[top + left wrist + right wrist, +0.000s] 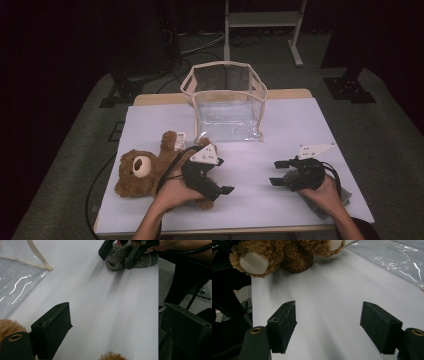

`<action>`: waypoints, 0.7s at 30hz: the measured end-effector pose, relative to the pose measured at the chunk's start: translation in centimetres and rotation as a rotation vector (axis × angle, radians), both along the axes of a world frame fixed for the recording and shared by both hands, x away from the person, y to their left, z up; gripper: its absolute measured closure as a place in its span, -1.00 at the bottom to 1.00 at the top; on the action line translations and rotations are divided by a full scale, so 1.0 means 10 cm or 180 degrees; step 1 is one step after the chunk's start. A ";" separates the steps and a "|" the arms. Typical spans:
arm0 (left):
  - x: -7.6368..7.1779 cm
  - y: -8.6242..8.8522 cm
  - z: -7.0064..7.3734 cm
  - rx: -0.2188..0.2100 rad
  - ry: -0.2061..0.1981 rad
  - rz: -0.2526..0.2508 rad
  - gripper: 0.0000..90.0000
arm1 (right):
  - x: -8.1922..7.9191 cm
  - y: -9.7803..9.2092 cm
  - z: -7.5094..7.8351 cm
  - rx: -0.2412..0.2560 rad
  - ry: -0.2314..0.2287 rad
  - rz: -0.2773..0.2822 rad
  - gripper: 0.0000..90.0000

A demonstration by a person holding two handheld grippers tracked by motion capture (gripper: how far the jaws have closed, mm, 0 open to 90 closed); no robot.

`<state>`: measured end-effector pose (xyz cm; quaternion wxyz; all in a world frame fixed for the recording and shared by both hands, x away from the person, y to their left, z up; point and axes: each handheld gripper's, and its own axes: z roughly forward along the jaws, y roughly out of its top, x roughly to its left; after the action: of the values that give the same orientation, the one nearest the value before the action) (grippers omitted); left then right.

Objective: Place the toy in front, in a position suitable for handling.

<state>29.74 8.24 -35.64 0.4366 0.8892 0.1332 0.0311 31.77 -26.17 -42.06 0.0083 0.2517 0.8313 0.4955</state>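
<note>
Jaws of both grippers wide apart, left gripper [220, 176] over teddy bear [142, 172], right gripper [277, 172] above table [280, 125]

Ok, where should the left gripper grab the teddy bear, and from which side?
Grip the teddy bear across its belly, from above. It seems to lie on its back, head toward the table's left edge, and the open left gripper is already beside the body, the soft middle that should squeeze between the jaws.
</note>
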 end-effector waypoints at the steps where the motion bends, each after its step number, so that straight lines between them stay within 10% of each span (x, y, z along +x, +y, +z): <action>1: 0.00 0.01 0.01 0.0020 -0.0017 -0.0012 -0.80 | 0.00 0.00 0.00 0.0004 0.0003 -0.0002 -0.39; 21: 0.14 0.73 0.31 0.0040 -0.0182 0.0167 -0.74 | -0.06 0.13 0.06 -0.0149 -0.0095 0.0021 -0.40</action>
<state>31.17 15.50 -32.58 0.4336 0.8869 0.1438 0.0688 31.21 -24.84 -41.49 0.0251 0.2413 0.8433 0.4797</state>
